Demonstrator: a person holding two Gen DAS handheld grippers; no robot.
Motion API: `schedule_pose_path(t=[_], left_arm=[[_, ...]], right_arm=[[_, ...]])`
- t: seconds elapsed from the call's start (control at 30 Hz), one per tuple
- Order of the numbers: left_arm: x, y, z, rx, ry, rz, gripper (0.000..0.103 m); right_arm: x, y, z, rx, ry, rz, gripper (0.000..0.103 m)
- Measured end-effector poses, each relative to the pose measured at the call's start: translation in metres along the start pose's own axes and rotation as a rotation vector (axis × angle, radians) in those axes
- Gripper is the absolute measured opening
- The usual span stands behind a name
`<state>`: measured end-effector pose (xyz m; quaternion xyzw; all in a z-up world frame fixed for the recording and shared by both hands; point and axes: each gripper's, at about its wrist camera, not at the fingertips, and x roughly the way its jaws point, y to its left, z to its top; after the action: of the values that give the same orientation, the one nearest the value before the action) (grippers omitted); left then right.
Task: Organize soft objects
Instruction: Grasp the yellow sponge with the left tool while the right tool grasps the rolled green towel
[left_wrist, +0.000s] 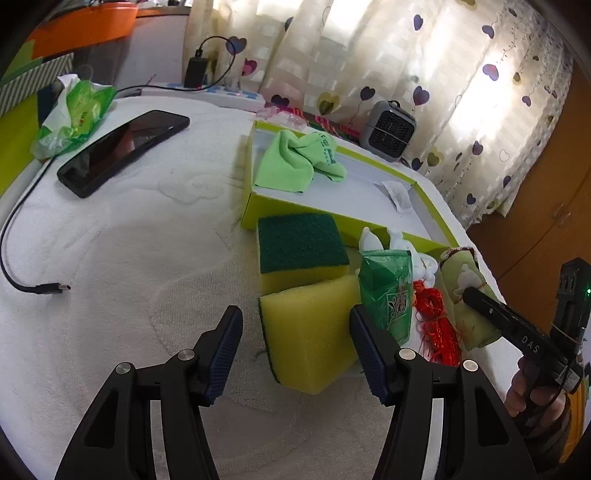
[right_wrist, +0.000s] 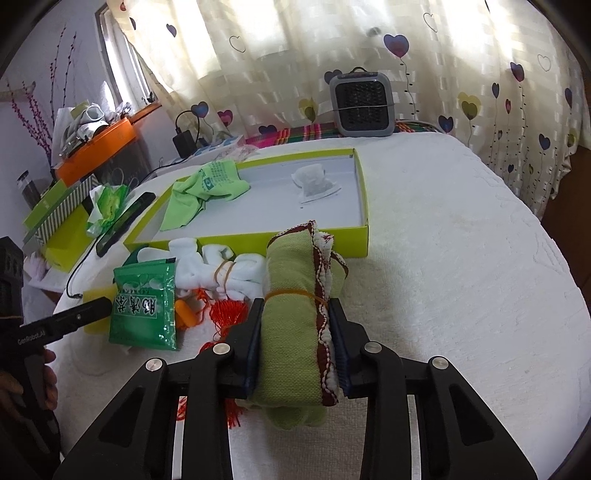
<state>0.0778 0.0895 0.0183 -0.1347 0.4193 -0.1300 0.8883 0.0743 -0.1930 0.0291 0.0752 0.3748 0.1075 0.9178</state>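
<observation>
the right gripper (right_wrist: 297, 343) is clamped on a rolled olive-green woven cloth with a dark red and white braided edge (right_wrist: 291, 332), both pads pressed flat against its sides just below the yellow rubber band around it. the roll lies lengthwise along the fingers, its far end pointing to twelve o'clock and reaching the front wall of the shallow lime-green cardboard box with a white floor (right_wrist: 364, 206). at ten o'clock from the roll lie a bundle of white socks tied with a rubber band (right_wrist: 221, 269), a tangle of red-orange cord with a tassel (right_wrist: 225, 310) and a shiny green foil packet with white print (right_wrist: 144, 306). inside the box sit a crumpled light green microfibre cloth (right_wrist: 199, 184) at its eleven o'clock end and a small white sachet (right_wrist: 314, 181) toward one o'clock.

the left gripper (left_wrist: 295, 350) is spread wide and grips nothing; the near yellow foam sponge with a dark green scouring face (left_wrist: 310, 332) stands between its fingertips, tilted on edge, with a gap at the left pad; whether the right pad touches it i cannot tell. a second sponge of the same kind (left_wrist: 301, 247) lies green side up just beyond at twelve o'clock, against the box. at ten o'clock on the white towelling cover (left_wrist: 147, 258) rests a black smartphone (left_wrist: 122, 151), and at nine o'clock the loose end of a black cable (left_wrist: 48, 288).
</observation>
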Motion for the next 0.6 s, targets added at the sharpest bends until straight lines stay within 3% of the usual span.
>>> schedule_pose_path(t=[0.1, 0.23, 0.6], left_arm=[[-0.0003, -0.0010, -0.0002, -0.001, -0.001, 0.000, 0.059], [-0.0009, -0.0004, 0.0011, -0.010, -0.013, -0.005, 0.048], [-0.0062, 0.0014, 0.0001, -0.019, -0.033, -0.001, 0.038]], right_arm=[[-0.0021, -0.0005, -0.0003, 0.004, -0.009, 0.002, 0.034], [-0.0025, -0.0021, 0.0007, 0.014, -0.013, 0.001, 0.034], [-0.0041, -0.0022, 0.0000, 0.020, -0.020, 0.005, 0.034]])
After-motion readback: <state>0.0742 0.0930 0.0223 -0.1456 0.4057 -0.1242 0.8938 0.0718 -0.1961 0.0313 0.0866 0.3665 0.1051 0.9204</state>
